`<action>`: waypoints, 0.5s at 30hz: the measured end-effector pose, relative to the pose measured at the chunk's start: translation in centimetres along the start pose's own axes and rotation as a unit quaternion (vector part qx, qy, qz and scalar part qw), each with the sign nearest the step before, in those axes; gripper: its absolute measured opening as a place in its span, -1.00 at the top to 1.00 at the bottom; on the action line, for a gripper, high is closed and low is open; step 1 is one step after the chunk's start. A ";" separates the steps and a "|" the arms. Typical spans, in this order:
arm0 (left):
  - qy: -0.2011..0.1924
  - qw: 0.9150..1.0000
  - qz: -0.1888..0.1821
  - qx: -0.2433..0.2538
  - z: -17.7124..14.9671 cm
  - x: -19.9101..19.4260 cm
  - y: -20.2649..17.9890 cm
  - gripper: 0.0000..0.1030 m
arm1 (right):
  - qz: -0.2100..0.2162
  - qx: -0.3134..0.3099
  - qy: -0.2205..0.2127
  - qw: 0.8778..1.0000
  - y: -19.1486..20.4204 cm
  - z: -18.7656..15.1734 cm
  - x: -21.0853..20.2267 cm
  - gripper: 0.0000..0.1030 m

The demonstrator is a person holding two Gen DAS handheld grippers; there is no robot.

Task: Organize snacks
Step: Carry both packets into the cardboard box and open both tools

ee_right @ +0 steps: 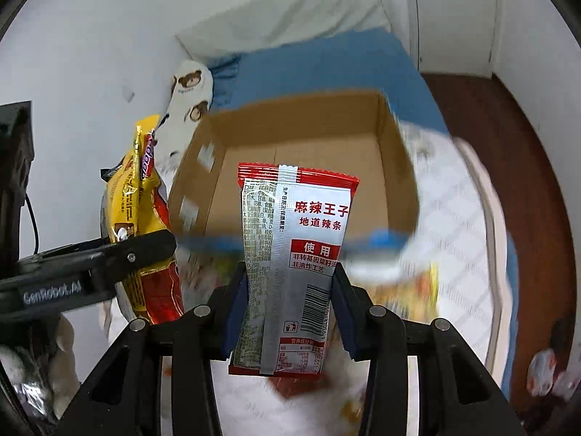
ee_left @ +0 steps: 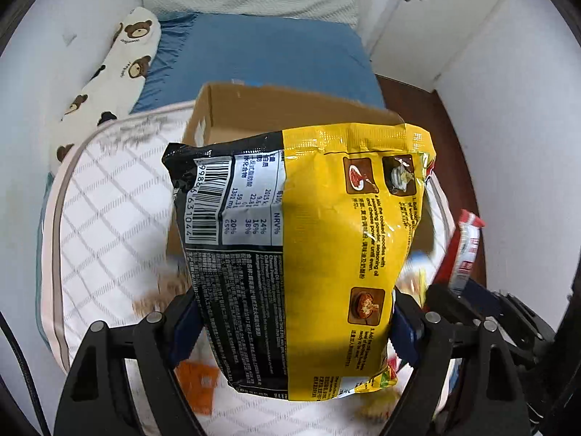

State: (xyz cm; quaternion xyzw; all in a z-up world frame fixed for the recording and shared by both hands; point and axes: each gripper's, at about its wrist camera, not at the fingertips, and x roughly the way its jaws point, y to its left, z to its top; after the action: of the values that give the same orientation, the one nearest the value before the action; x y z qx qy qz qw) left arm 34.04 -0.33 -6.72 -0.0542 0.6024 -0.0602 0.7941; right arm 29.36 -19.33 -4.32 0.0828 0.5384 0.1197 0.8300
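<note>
In the left wrist view my left gripper [ee_left: 296, 321] is shut on a large yellow and black noodle packet [ee_left: 308, 239], held up above the quilt. Its blue pads press both sides of the packet. Behind it stands an open cardboard box [ee_left: 254, 109]. In the right wrist view my right gripper [ee_right: 288, 310] is shut on a silver and red spicy-strip packet [ee_right: 290, 265], upright in front of the cardboard box [ee_right: 308, 152], whose inside looks bare. The noodle packet [ee_right: 141, 225] and the left gripper's black finger show at that view's left. The red packet's edge [ee_left: 466, 247] shows at right in the left view.
A white quilted blanket [ee_left: 109, 210] covers the bed, with blurred loose snack packets [ee_right: 406, 290] lying on it below the grippers. A blue sheet [ee_left: 261, 54], a bear-print pillow [ee_left: 120, 69], white walls and a dark wooden floor [ee_right: 508, 152] surround the box.
</note>
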 end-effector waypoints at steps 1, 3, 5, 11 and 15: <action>-0.001 1.000 0.007 0.001 1.3 0.7 0.1 -0.64 | 0.000 -0.001 0.000 1.000 -0.2 1.5 0.7 0.11; 0.005 1.000 0.018 0.003 3.9 2.1 0.0 -0.64 | -0.001 -0.005 0.003 1.000 -0.6 4.4 2.6 0.11; 0.025 1.000 0.017 0.001 6.3 4.1 0.3 -0.64 | 0.000 -0.010 0.014 1.000 -0.8 7.1 4.9 0.11; 0.085 0.996 0.019 0.003 11.5 10.7 1.0 -0.64 | 0.001 -0.010 0.068 0.998 -2.3 12.2 12.7 0.11; 0.128 0.992 0.018 0.004 13.3 14.8 1.3 -0.64 | -0.001 -0.007 0.104 0.995 -3.3 13.4 17.5 0.11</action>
State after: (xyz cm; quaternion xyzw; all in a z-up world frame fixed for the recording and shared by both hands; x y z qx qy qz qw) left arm 50.84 -1.21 -17.41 -0.0321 0.6995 -0.0551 0.7117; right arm 48.84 -17.60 -15.06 0.0637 0.6212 0.1301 0.7702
